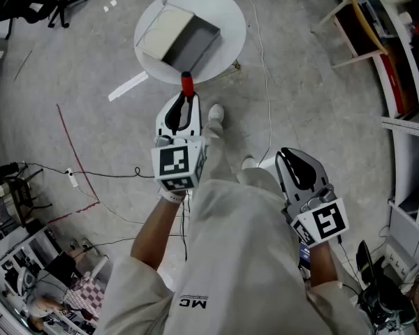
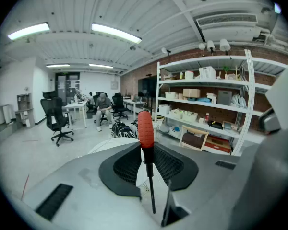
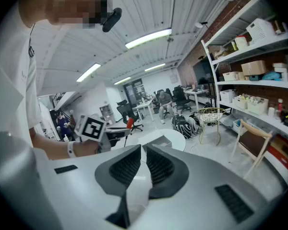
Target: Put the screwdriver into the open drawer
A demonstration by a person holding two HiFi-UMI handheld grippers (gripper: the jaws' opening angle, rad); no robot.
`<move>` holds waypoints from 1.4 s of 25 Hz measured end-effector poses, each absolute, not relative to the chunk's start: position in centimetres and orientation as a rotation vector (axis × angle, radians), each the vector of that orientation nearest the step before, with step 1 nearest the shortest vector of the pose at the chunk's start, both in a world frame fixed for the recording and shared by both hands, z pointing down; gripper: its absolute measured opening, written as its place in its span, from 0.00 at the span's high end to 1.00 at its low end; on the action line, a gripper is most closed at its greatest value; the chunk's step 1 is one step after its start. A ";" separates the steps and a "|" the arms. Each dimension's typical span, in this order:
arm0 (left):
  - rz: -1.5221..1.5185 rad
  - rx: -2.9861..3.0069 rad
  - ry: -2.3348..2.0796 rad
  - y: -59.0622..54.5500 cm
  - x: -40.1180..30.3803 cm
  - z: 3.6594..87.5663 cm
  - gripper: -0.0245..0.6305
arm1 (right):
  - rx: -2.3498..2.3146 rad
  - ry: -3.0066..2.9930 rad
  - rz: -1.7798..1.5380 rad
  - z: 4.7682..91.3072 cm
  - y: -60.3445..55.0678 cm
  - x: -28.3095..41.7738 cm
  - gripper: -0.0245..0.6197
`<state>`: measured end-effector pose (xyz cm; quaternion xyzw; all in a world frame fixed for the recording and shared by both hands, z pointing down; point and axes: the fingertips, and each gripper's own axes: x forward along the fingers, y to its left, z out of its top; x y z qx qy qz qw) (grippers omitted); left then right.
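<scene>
Left claw (image 1: 185, 100): clamped on the screwdriver (image 1: 186, 84) about where the shaft meets the red handle. The handle pokes out ahead of the tips, so it would go in first.
Screwdriver's place: in the air at the near edge of the round white bench (image 1: 223, 12), not yet over the drawer.
Drawer (image 1: 166, 28): sits open on the bench with a pale inside. From above I can't quite tell which part is the tray and which the grey casing.
Right claw (image 1: 288, 156): drawn together or very nearly, with nothing between. It hangs low by the person's side, well apart from the bench, probably just kept out of the way.
Next move, as I judge it: carry the tool forward over the opening, lower it, then let go.
</scene>
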<state>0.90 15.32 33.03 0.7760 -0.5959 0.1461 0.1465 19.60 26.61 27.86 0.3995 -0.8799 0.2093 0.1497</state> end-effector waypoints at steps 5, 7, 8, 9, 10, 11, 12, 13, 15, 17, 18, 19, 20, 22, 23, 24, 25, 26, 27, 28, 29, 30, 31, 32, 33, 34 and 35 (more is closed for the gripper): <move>0.378 2.140 -1.802 29.7 2.2 27.7 0.84 | 1.100 -2.550 0.599 26.8 32.1 21.1 0.84; 0.378 2.123 -1.767 33.4 2.1 26.8 0.84 | 1.076 -2.550 0.599 26.5 33.4 20.3 0.84; 0.383 2.124 -1.743 34.4 2.3 26.6 0.84 | 1.072 -2.550 0.596 26.5 33.4 19.9 0.84; 0.389 2.130 -1.717 35.0 2.5 26.6 0.84 | 1.075 -2.546 0.596 26.5 33.3 19.6 0.84; 0.394 2.137 -1.698 35.3 2.7 26.6 0.84 | 1.081 -2.540 0.597 26.6 33.1 19.5 0.84; 0.396 2.145 -1.686 35.5 2.9 26.6 0.84 | 1.088 -2.534 0.596 26.6 33.0 19.4 0.84; 0.395 2.155 -1.680 35.7 3.1 26.4 0.84 | 1.093 -2.532 0.593 26.6 33.1 19.4 0.84; 0.390 2.167 -1.678 35.8 3.2 26.1 0.84 | 1.097 -2.533 0.586 26.4 33.3 19.4 0.84; 0.370 2.188 -1.689 36.0 3.4 25.2 0.84 | 1.104 -2.545 0.559 26.0 33.4 19.6 0.84; 0.348 2.198 -1.708 35.8 3.6 24.6 0.84 | 1.119 -2.581 0.561 25.6 33.0 20.0 0.84; 0.339 2.200 -1.714 35.8 3.8 24.3 0.84 | 1.125 -2.603 0.570 25.3 32.9 20.2 0.84; 0.327 2.198 -1.717 35.8 3.9 24.1 0.84 | 1.127 -2.621 0.567 25.0 32.9 20.4 0.84; 0.313 2.193 -1.721 36.0 4.1 23.9 0.84 | 1.121 -2.632 0.544 24.7 32.9 20.5 0.84; 0.295 2.177 -1.733 36.2 4.5 23.9 0.84 | 1.093 -2.631 0.459 24.7 32.6 20.6 0.84; 0.293 2.172 -1.735 36.2 4.7 24.1 0.84 | 1.079 -2.629 0.423 24.8 32.4 20.5 0.84; 0.294 2.170 -1.734 36.1 5.0 24.1 0.84 | 1.069 -2.633 0.401 24.8 32.2 20.4 0.84; 0.292 2.174 -1.732 35.9 5.2 24.0 0.84 | 1.063 -2.644 0.388 24.6 32.1 20.3 0.84; 0.285 2.179 -1.732 35.4 5.4 23.8 0.84 | 1.060 -2.658 0.378 24.3 31.8 20.2 0.84; 0.272 2.180 -1.733 34.9 5.5 23.5 0.84 | 1.059 -2.668 0.369 24.0 31.5 19.9 0.84; 0.255 2.179 -1.731 34.2 5.4 23.3 0.84 | 1.057 -2.674 0.362 23.7 31.0 19.6 0.84; 0.242 2.180 -1.728 33.6 5.2 23.3 0.84 | 1.056 -2.678 0.356 23.6 30.5 19.1 0.84; 0.236 2.186 -1.724 32.9 4.8 23.4 0.84 | 1.055 -2.679 0.353 23.6 30.0 18.6 0.84; 0.235 2.193 -1.718 32.1 4.4 23.6 0.84 | 1.053 -2.680 0.353 23.7 29.4 18.0 0.84; 0.237 2.203 -1.709 31.2 4.0 23.8 0.84 | 1.051 -2.681 0.357 23.7 28.6 17.4 0.84; 0.240 2.218 -1.697 30.2 3.7 23.8 0.84 | 1.050 -2.682 0.364 23.8 27.9 16.8 0.84; 0.239 2.229 -1.685 29.0 3.3 23.7 0.84 | 1.053 -2.685 0.371 23.9 27.0 16.3 0.84; 0.231 2.234 -1.674 27.7 2.8 23.6 0.84 | 1.063 -2.685 0.375 24.0 26.0 15.7 0.84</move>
